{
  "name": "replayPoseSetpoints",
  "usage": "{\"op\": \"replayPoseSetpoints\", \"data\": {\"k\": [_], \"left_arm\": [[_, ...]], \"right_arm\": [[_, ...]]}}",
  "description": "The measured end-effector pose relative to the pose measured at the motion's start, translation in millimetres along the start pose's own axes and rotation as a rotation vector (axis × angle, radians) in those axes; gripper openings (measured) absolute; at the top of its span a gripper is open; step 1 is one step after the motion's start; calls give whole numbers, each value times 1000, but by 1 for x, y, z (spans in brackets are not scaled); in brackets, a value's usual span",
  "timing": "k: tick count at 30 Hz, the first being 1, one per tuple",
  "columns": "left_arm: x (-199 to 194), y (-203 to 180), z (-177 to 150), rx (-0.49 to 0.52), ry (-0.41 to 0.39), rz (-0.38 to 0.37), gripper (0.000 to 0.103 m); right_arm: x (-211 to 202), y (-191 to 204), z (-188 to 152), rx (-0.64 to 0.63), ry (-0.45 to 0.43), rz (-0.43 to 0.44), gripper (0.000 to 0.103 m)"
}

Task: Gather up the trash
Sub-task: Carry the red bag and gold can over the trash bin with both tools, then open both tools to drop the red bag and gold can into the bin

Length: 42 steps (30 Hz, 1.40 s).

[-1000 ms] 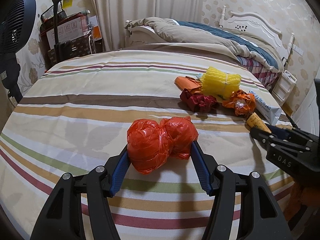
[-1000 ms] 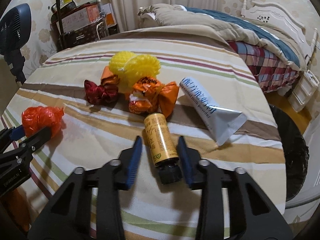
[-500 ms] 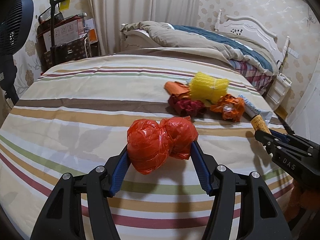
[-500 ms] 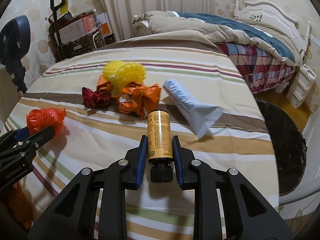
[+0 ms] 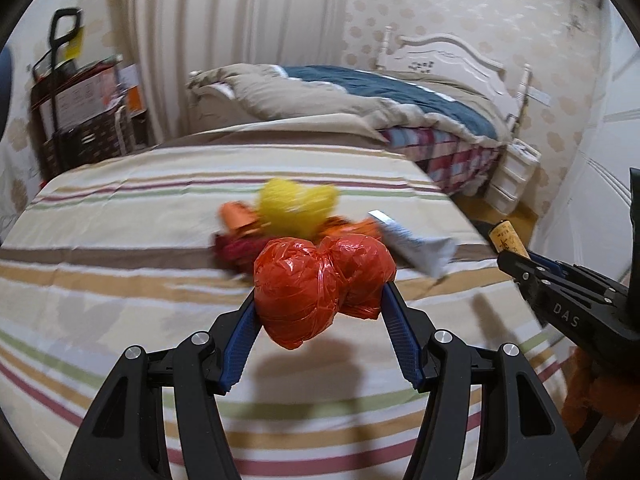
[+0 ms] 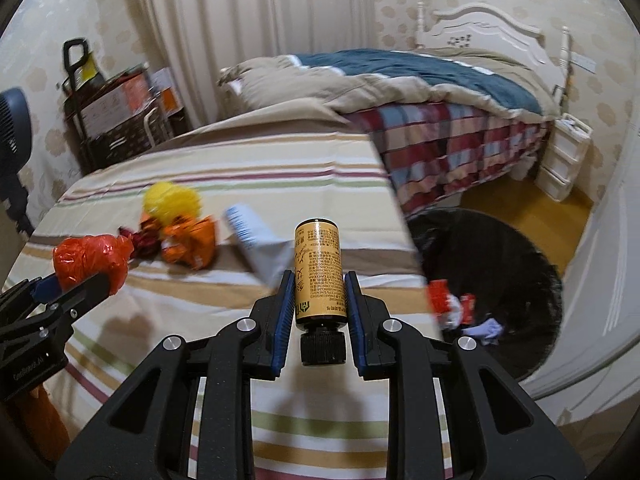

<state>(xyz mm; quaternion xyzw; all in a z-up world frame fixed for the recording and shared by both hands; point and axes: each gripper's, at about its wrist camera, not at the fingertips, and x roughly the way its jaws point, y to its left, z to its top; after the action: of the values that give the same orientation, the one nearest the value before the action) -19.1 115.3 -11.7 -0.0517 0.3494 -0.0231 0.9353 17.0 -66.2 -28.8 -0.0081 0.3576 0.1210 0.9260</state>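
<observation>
We hold the left gripper (image 5: 320,308) with its blue pads pinching a crumpled red plastic bag (image 5: 322,286); the bag bulges out between and above the fingers and hangs clear of the striped sheet (image 5: 120,272), throwing a shadow on the cloth below it. Our right gripper (image 6: 318,300) has its jaws pressed onto a small yellow bottle (image 6: 319,272), which stands upright between the pads with its black cap (image 6: 322,346) pointing down toward us, also lifted off the sheet.

Farther out, toward the right edge of the sheet, the rest of the trash lies in a loose cluster: a yellow foam net (image 6: 172,200) at the back, a dark red wrapper (image 6: 142,240) and an orange wrapper (image 6: 188,242) touching in front of it, and a flattened white tube (image 6: 260,242) just beside them on the side nearer the edge. The pile is blurred in both views.

Past the right edge of the sheet, on the floor, sits a bin lined with a black bag (image 6: 500,280); some red, white and pale scraps (image 6: 460,312) lie inside it near its rim. Beyond the far edge stands a second bed (image 6: 420,92) with a rumpled quilt.
</observation>
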Motion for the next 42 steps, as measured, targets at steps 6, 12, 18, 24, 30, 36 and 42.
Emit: {"op": "replayPoseSetpoints", "data": {"k": [6,12,18,24,30,36,42], "left_arm": [[15,-43,17,44,-13,-70,60],[39,-82,30,86,-2,-110,60],[64,-120,37,133,11,-136,60],[87,-152,41,162,37,-148,60],[106,-177,46,195,46,-148,60],[123,-193,49,214,74,-138,60],[135,-207,55,233,80,-127,60]], "right_arm": [[-4,-44,5,59,-26,-69,24],[1,-89,10,116,-33,-127,24],[11,-123,11,161,-32,-168,24],[23,-149,11,196,-24,-190,24],[34,-169,8,221,-10,-206,24],[43,-184,5,247,2,-209,24],[50,-197,4,271,12,-212,24]]}}
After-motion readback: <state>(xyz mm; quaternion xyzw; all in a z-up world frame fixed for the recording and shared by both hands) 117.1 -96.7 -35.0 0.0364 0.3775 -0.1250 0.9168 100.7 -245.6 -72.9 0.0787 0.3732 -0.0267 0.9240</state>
